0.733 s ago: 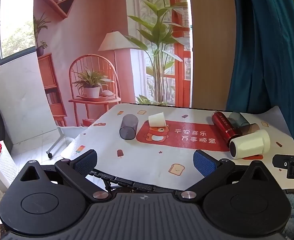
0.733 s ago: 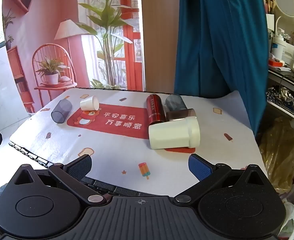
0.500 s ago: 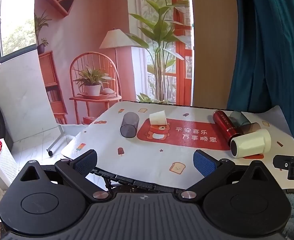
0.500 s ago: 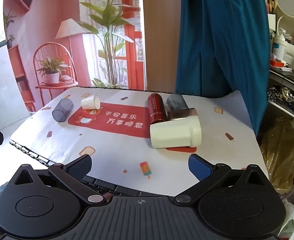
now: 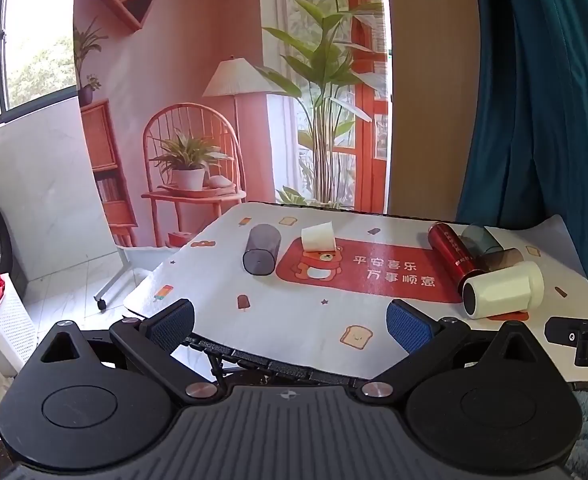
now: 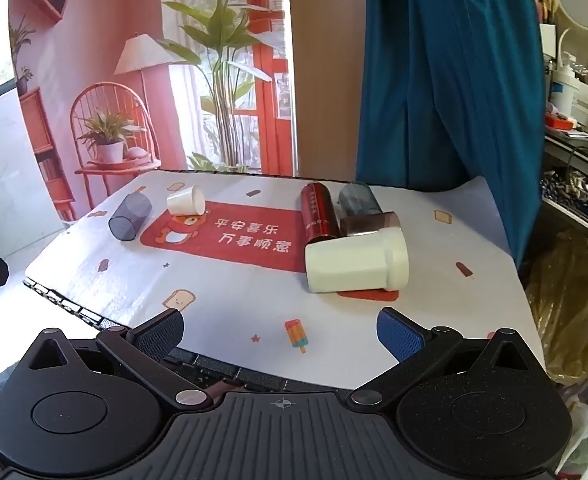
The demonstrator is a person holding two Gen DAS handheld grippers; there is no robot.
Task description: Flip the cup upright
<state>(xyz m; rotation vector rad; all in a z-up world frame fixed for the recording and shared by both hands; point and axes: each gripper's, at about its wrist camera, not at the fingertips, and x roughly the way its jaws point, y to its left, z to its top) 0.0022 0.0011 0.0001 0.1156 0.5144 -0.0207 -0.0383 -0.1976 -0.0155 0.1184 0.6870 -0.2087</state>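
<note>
- So far, nothing gripped: left gripper (image 5: 289,322) spread wide and empty, hovering short of the near table edge.
- Same for the right gripper (image 6: 281,330), tongs fully apart, holding nothing, aimed over the patterned tablecloth (image 6: 229,292).
- Nearest to it, the cream cup (image 6: 356,262), lying on its side near the right end of the red mat (image 6: 229,236), mouth turned to the left (probably the one to flip first, judging by how squarely the right tongs face it).
- Touching or just behind that cup: a brown tumbler (image 6: 368,222), a grey tumbler (image 6: 358,200) and a red flask (image 6: 317,210), all on their sides, so little room for fingers at the far side.
- Well apart at the left: a smoky tumbler (image 5: 261,254) and a small white paper cup (image 5: 318,236), also toppled.
- Wide spread sensible here: enough gap to straddle the cream cup's body.
</note>
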